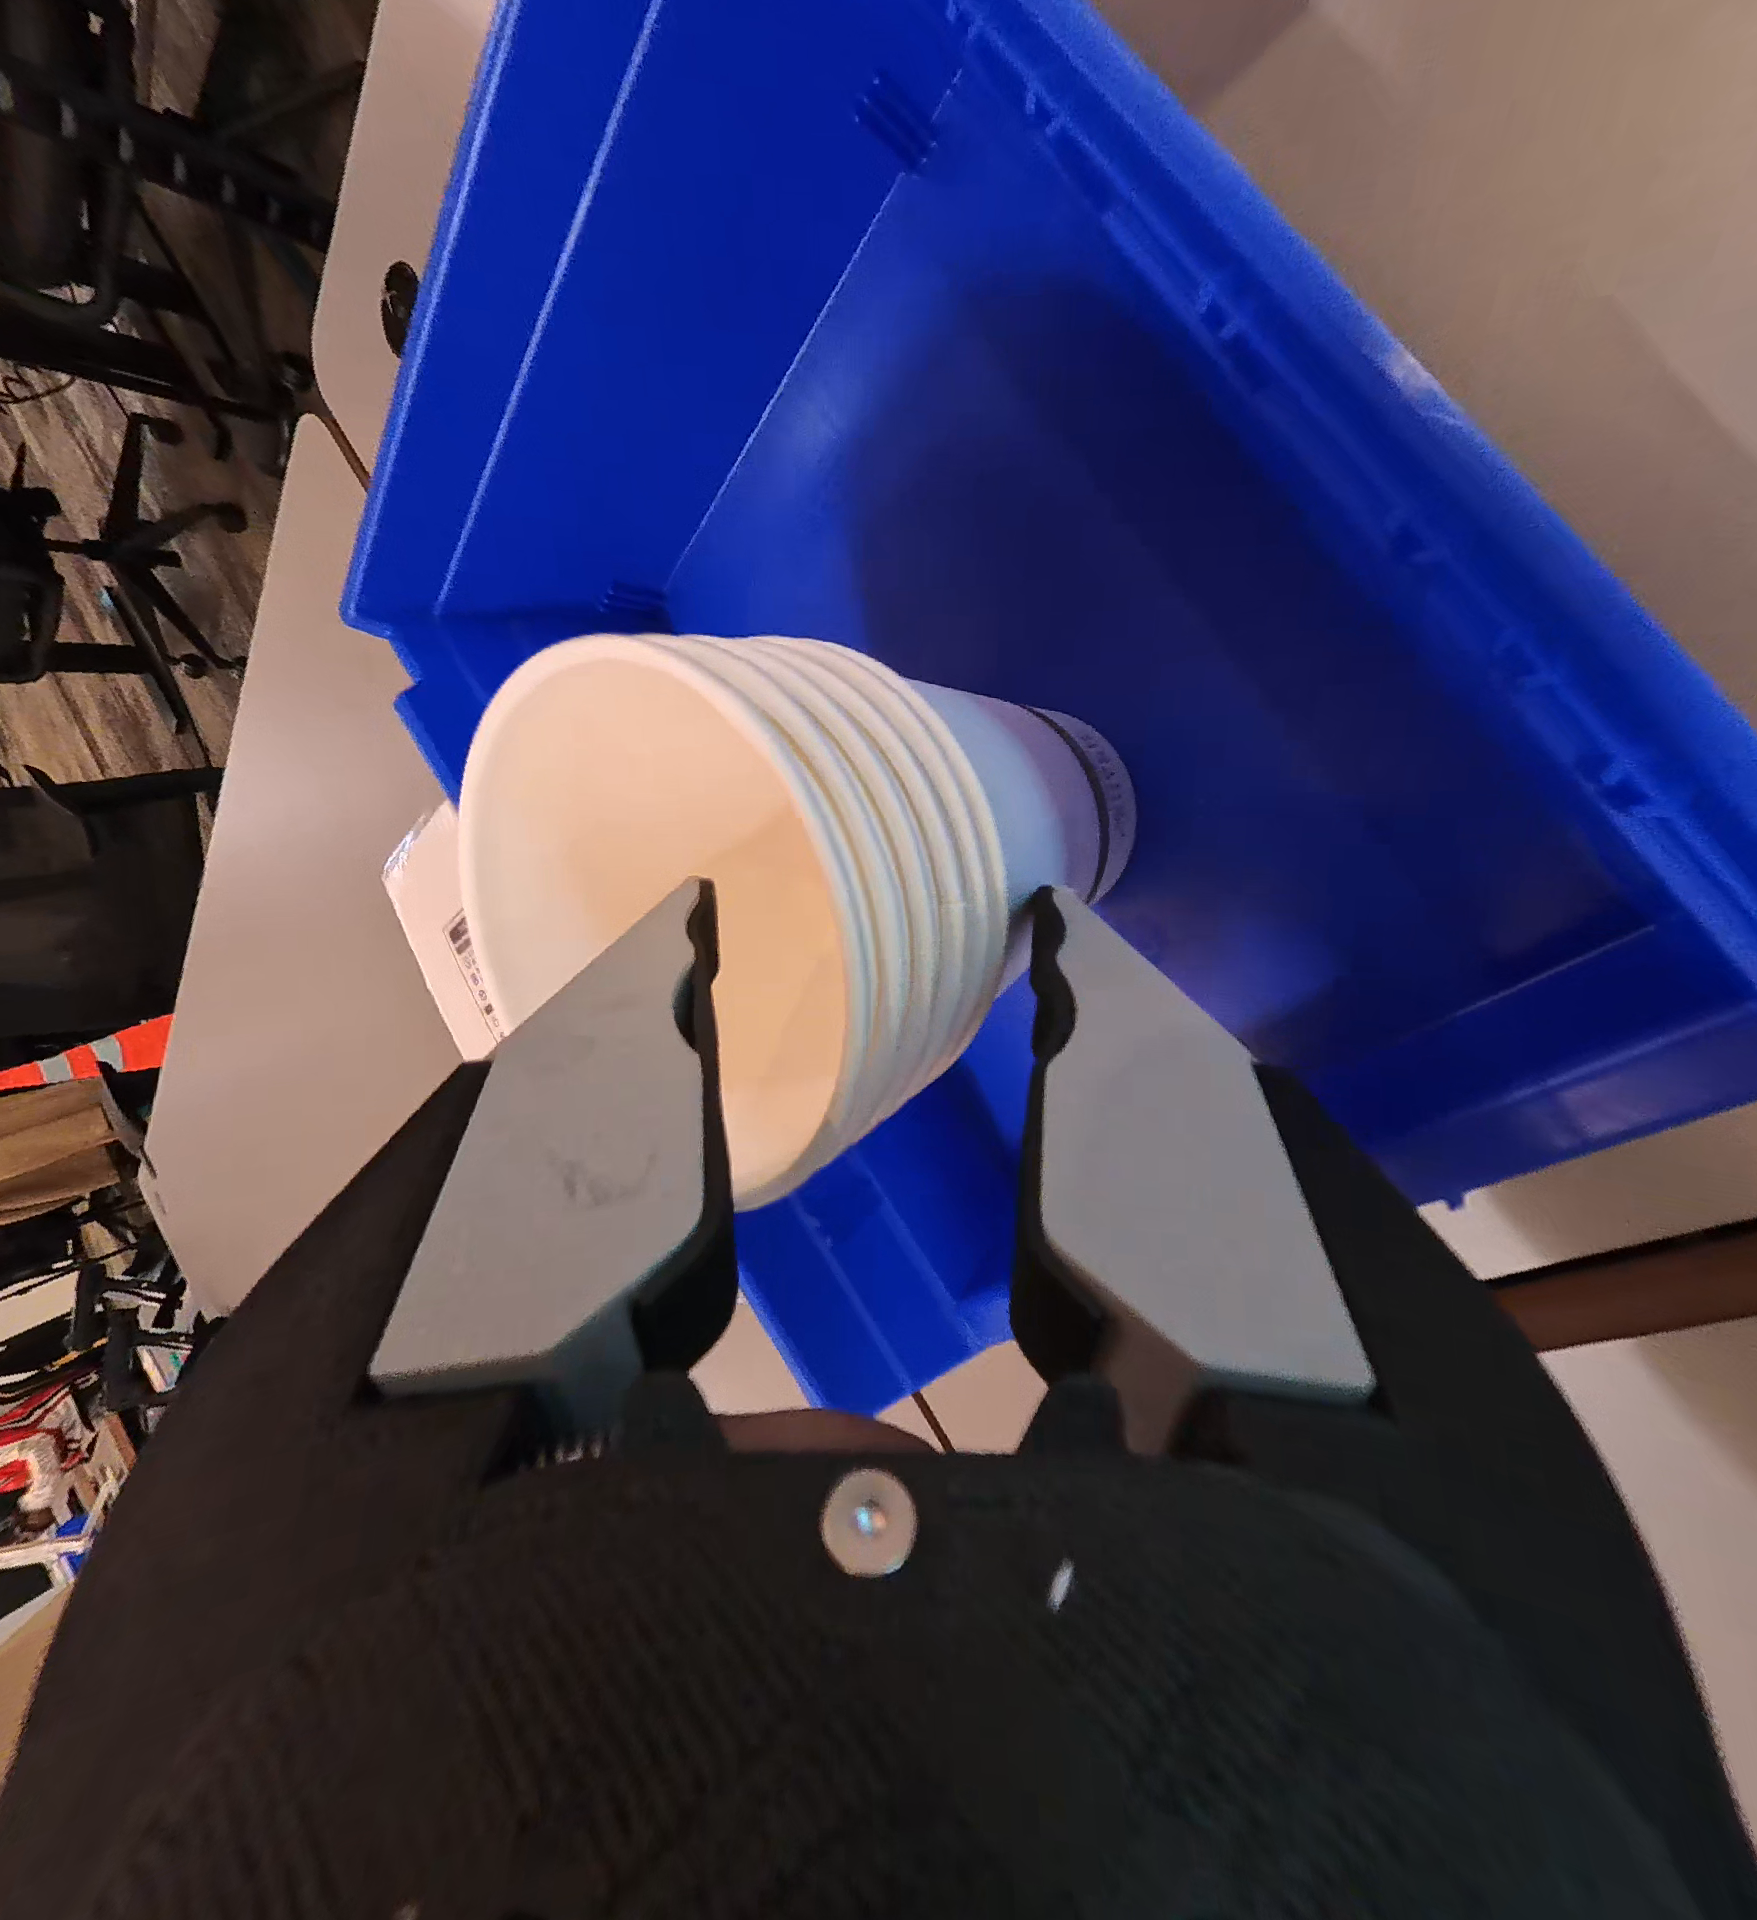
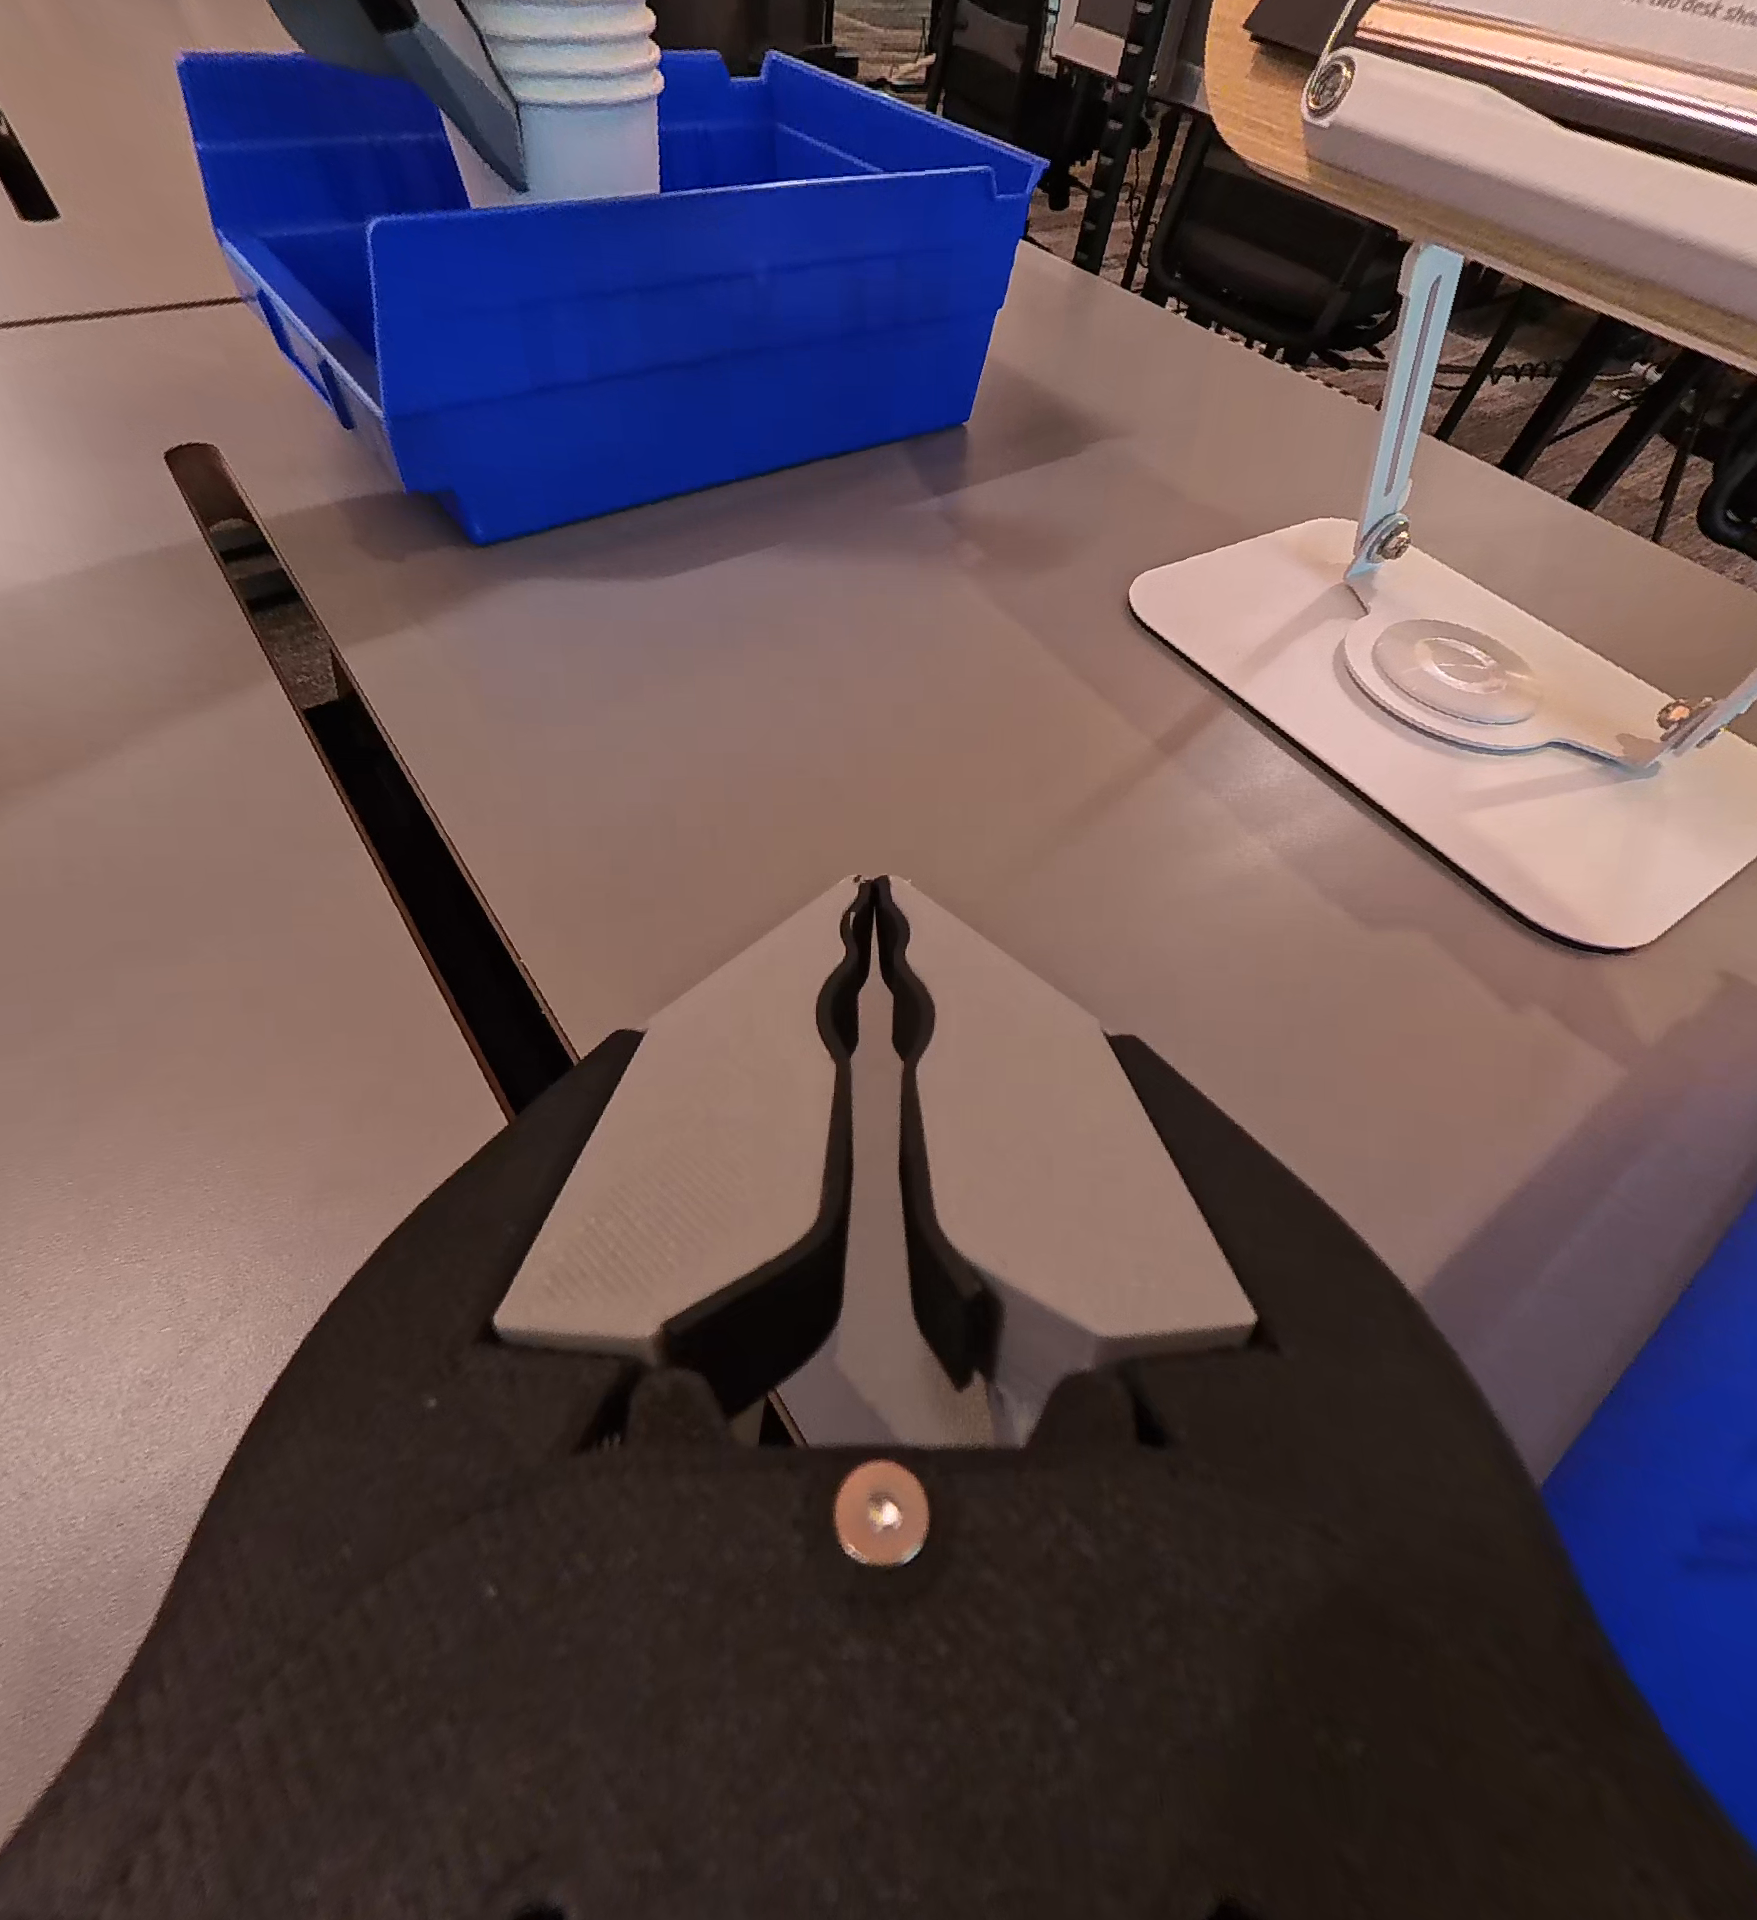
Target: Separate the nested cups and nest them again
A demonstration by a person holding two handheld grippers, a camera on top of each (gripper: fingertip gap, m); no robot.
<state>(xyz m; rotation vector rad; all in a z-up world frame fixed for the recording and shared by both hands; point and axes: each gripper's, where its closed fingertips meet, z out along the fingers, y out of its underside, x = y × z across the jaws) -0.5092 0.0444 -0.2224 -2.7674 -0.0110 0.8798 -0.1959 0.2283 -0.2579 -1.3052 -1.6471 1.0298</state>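
A stack of several nested white paper cups (image 1: pixel 749 831) sits tilted over the blue bin (image 1: pixel 1269 623). My left gripper (image 1: pixel 876 894) straddles the stack's wall. One finger is inside the top cup's mouth and the other is against the outside of the rims, closed on the stack. I cannot tell whether the stack's base touches the bin floor. In the right wrist view the stack (image 2: pixel 593 104) rises out of the bin (image 2: pixel 645 343) at the far left, with the left gripper's finger (image 2: pixel 458 94) on it. My right gripper (image 2: pixel 874 883) is shut and empty, low over the grey table (image 2: pixel 853 675).
A white stand base (image 2: pixel 1476 748) with metal arms holds a raised shelf at the right. A dark slot (image 2: pixel 365 769) runs across the table. A blue object (image 2: pixel 1736 1507) lies at the lower right. A white packet (image 1: pixel 427 914) lies beside the bin. The grippers' ends are close to 35 centimeters from one another.
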